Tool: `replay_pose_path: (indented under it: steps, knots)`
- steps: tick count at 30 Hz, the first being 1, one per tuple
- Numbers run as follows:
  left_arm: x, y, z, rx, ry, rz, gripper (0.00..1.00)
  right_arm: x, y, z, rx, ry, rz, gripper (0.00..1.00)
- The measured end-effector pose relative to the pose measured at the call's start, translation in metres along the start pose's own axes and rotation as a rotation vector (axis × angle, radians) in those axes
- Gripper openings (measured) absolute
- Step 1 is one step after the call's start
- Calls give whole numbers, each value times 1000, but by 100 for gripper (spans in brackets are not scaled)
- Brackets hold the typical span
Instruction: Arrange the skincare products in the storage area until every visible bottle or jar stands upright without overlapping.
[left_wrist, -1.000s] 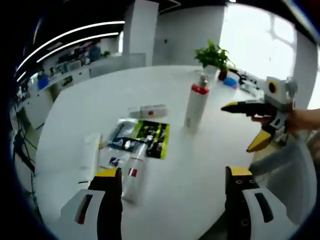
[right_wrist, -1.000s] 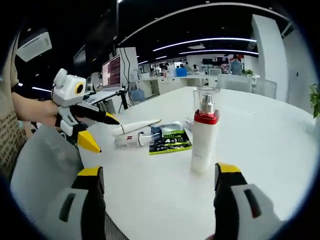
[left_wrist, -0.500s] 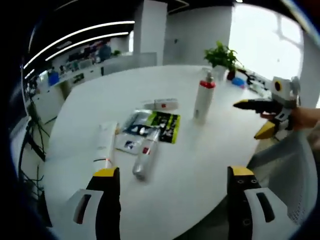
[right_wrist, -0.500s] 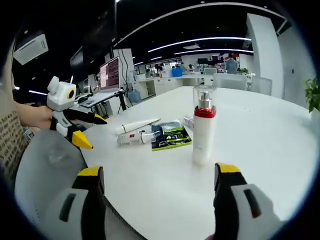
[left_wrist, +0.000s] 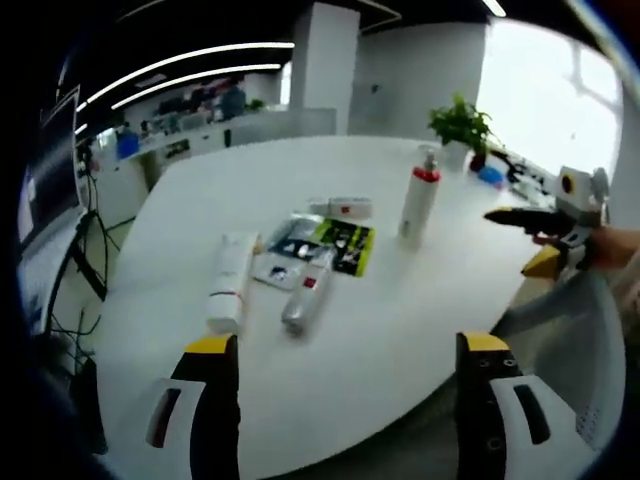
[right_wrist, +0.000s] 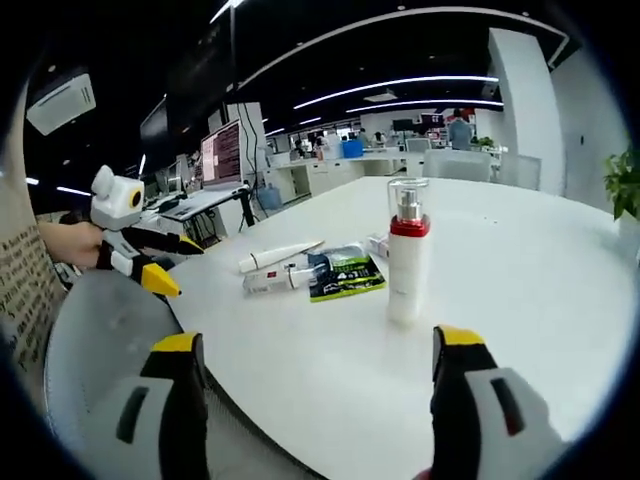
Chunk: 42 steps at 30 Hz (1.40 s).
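Observation:
A white pump bottle with a red collar (left_wrist: 418, 205) (right_wrist: 406, 256) stands upright on the round white table (left_wrist: 400, 320) (right_wrist: 520, 280). A white tube (left_wrist: 229, 282) (right_wrist: 278, 255) and a silver bottle with a red label (left_wrist: 306, 297) (right_wrist: 270, 280) lie flat beside green-and-black sachets (left_wrist: 340, 245) (right_wrist: 345, 277). A small white box (left_wrist: 343, 207) lies behind them. My left gripper (left_wrist: 340, 375) (right_wrist: 168, 262) is open, back from the table edge. My right gripper (right_wrist: 315, 370) (left_wrist: 530, 240) is open too, held off the table's side.
A potted plant (left_wrist: 460, 128) and small items sit at the table's far side. A grey chair back (left_wrist: 570, 350) (right_wrist: 100, 330) stands by the near edge. Office desks and monitors (right_wrist: 225, 150) fill the background.
Both views have pulled back from the table, so the products look smaller and farther. Nothing on the table has moved. Both grippers stay open.

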<state>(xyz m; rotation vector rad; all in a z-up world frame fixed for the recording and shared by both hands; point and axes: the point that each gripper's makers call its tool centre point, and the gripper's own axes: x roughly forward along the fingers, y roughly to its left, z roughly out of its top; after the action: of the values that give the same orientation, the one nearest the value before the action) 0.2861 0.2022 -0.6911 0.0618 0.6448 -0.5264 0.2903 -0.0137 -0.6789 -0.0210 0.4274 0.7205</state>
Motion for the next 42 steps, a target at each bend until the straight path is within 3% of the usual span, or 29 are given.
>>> replay_pose_path:
  steps: [17, 42]
  knots:
    - [-14, 11, -2, -30, -13, 53, 86, -8, -4, 0, -10, 4, -4, 95]
    - [-5, 17, -2, -20, 29, 54, 84, -3, -3, -7, 28, -5, 3, 92]
